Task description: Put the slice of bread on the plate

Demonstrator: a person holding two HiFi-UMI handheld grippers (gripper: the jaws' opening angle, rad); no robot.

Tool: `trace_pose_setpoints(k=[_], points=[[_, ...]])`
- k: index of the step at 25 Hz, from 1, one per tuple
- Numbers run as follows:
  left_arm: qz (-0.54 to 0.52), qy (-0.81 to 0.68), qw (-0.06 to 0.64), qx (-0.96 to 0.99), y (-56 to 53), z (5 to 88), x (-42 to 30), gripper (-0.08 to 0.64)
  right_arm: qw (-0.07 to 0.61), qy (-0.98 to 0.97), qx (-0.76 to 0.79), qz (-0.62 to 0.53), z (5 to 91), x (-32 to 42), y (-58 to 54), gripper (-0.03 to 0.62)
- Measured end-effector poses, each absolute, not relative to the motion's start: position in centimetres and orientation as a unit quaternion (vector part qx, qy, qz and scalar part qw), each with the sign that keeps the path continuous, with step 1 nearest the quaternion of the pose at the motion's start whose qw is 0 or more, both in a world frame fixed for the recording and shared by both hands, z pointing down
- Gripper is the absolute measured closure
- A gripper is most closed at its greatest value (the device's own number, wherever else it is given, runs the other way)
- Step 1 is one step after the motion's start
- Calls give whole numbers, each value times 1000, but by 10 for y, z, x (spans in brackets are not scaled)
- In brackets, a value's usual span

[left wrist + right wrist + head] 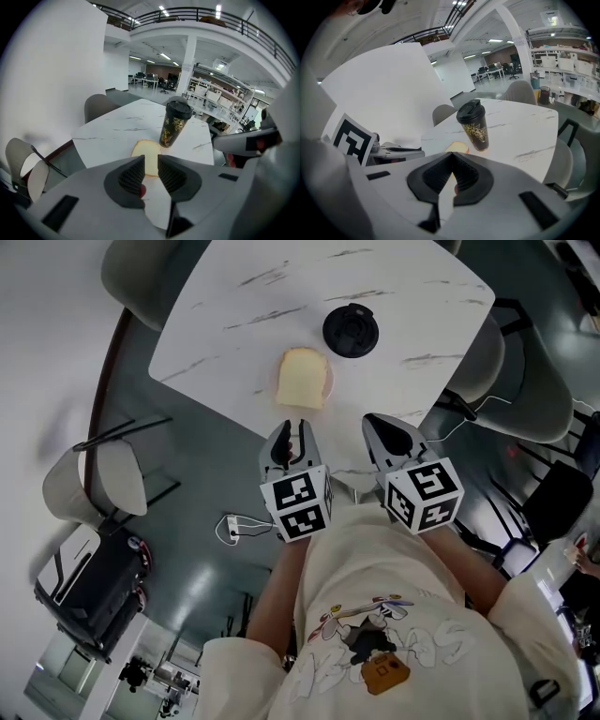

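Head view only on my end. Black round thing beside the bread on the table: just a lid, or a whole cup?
Observer: A whole cup. It is tall, black and lidded, with a gold pattern on its side, and it stands upright.
Operator: Left gripper holding anything?
Observer: No. The left gripper has a narrow gap between its jaws with nothing in it. The bread shows through the gap, lying further off on the table.
Operator: Right one?
Observer: The right gripper is shut, its tips touching, with nothing between them.
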State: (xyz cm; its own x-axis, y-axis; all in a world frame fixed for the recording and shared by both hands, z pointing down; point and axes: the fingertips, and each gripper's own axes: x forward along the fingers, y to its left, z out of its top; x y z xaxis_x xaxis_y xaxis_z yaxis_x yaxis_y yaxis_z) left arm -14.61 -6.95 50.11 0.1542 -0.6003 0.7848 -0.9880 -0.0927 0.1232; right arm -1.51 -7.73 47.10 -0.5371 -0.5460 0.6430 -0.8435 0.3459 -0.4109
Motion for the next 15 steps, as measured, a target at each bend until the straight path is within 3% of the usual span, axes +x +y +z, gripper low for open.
trace_pose_setpoints(k=[4, 15], points=[[286, -592, 324, 680, -59, 480, -146, 551, 209, -803, 426, 360, 455, -14, -59, 590], [248, -592, 303, 705, -15, 401, -117, 551, 193, -836, 419, 298, 409, -16, -49, 589]])
